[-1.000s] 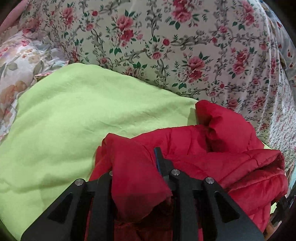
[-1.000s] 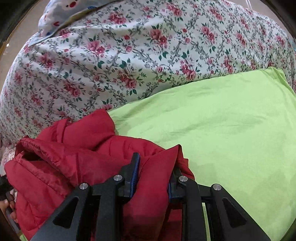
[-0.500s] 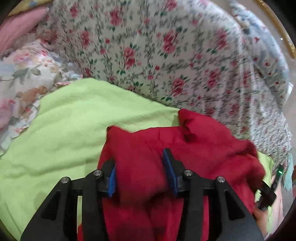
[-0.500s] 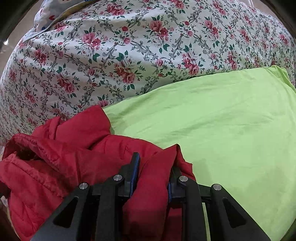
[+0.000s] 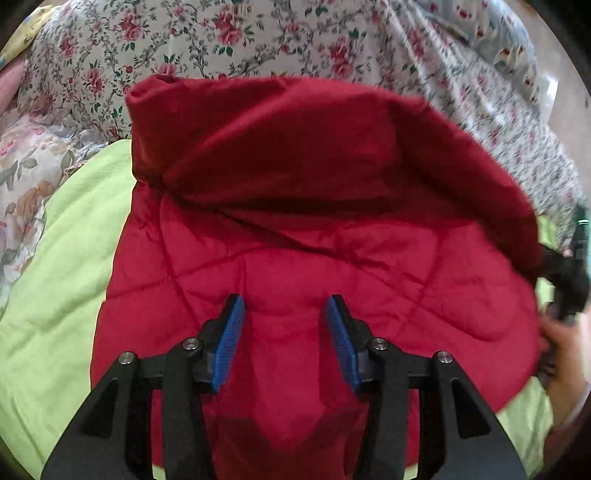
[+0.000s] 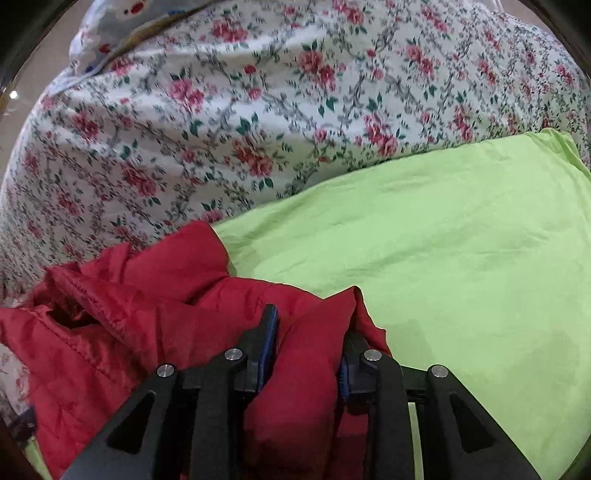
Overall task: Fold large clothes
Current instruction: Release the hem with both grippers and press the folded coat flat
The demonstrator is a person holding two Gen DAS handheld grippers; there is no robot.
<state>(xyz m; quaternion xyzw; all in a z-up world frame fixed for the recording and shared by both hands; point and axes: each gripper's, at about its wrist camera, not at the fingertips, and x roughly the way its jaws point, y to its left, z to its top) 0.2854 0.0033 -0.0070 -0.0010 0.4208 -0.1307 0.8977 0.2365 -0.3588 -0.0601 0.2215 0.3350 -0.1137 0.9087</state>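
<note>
A red quilted jacket [image 5: 314, 229] lies on a lime green cloth [image 5: 62, 266]; a smooth red fold, perhaps its hood, lies across its far part. My left gripper [image 5: 284, 332] hovers over the jacket's near part with its blue pads [image 5: 231, 339] apart and nothing between them. In the right wrist view the jacket [image 6: 122, 306] is bunched at the lower left. My right gripper [image 6: 308, 350] is shut on a thick fold of the jacket. The right gripper and the hand holding it [image 5: 565, 332] show at the right edge of the left wrist view.
The green cloth [image 6: 443, 258] lies on a bed with a rose-patterned sheet [image 6: 240, 110]. A second floral fabric [image 5: 26, 166] lies at the left of the left wrist view. A pale blue patterned pillow [image 6: 122, 22] sits at the far edge.
My left gripper has let go of the jacket fold and opened. The jacket now lies spread flatter beneath it. My right gripper keeps its hold and has barely moved.
</note>
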